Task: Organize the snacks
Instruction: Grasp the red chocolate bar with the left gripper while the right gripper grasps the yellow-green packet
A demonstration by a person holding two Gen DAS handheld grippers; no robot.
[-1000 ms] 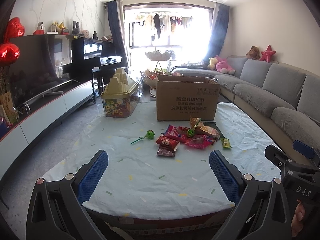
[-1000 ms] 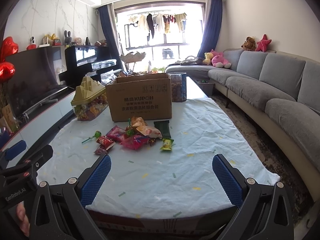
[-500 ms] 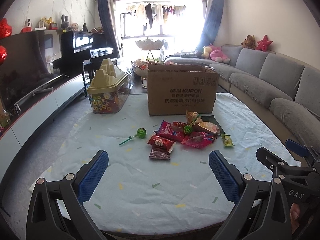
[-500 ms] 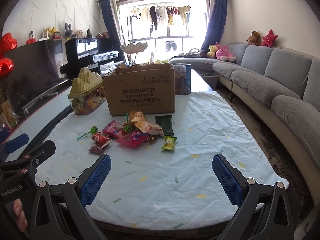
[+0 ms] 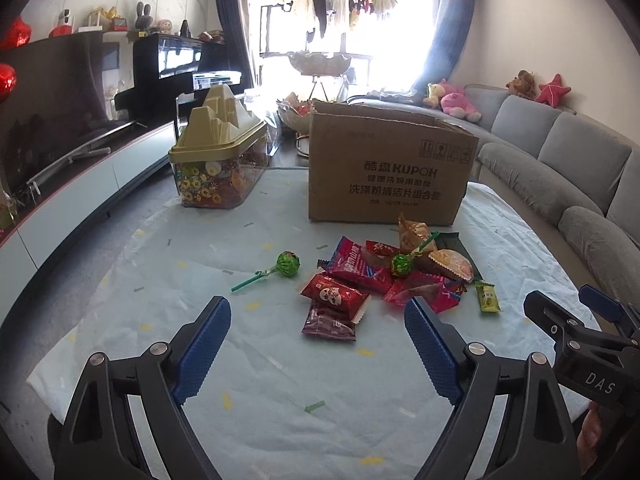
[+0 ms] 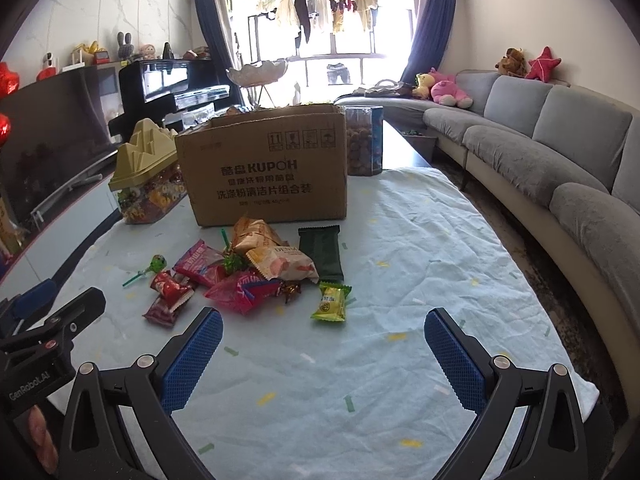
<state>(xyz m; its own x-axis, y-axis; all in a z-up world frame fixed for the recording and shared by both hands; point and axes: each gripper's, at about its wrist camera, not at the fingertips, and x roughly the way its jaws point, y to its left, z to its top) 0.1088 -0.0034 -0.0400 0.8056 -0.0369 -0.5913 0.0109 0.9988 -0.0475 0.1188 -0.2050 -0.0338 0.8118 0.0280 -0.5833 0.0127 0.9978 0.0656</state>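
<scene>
Two views: reported one after the other, places taken from the cardboard box.

Left wrist view
- Left gripper [image 5: 316, 338]: held spread wide above the table cloth [image 5: 260, 400], nothing between its blue pads [image 5: 202, 350].
- Cardboard box [image 5: 386, 178]: seen upright at the far side of the cloth.
- Snack pile [image 5: 384, 276]: heaped just in front of the box.
- Lollipop [image 5: 280, 267]: laid apart, left of the pile.
- Candy jar [image 5: 218, 160]: placed left of the box.

Right wrist view
- Right gripper [image 6: 323, 346]: spread wide, nothing gripped.
- Snack pile [image 6: 256, 268]: found in front of the box [image 6: 264, 168].
- Green candy [image 6: 330, 303]: at the pile's near right edge.
- Dark green packet [image 6: 321, 252]: laid flat, right of the pile.
</scene>
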